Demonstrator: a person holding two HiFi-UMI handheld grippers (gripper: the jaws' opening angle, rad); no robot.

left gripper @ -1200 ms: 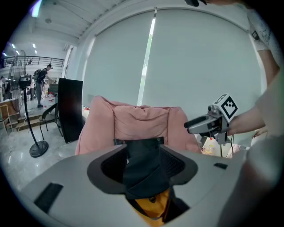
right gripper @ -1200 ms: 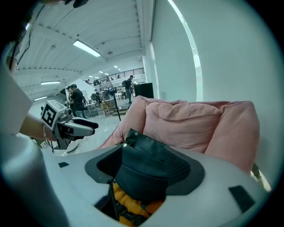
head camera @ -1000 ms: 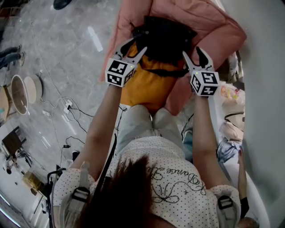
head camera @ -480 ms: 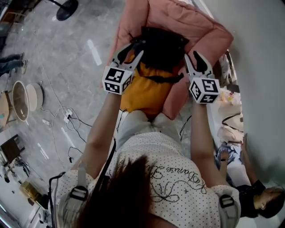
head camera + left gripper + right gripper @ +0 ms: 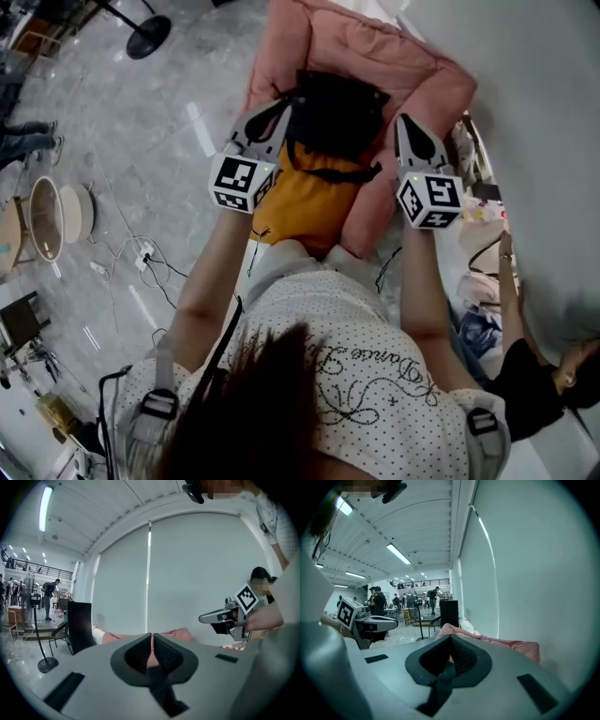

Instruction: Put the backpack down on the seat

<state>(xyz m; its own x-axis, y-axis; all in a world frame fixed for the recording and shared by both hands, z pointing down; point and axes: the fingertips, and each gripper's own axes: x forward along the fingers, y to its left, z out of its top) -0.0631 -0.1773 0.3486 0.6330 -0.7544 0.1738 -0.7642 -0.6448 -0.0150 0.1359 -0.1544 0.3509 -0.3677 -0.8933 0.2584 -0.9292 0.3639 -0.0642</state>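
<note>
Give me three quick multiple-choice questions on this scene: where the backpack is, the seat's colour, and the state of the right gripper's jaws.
1. The backpack lies: A on a desk; B on the seat; C on a wall hook.
2. The seat is: A pink; B green; C white.
3. The right gripper is: A wide open; B shut and empty; C clamping a bottle.
Answers: B, it rests on the seat; A, its fabric is pink; B, the jaws have just closed together with nothing between them.
</note>
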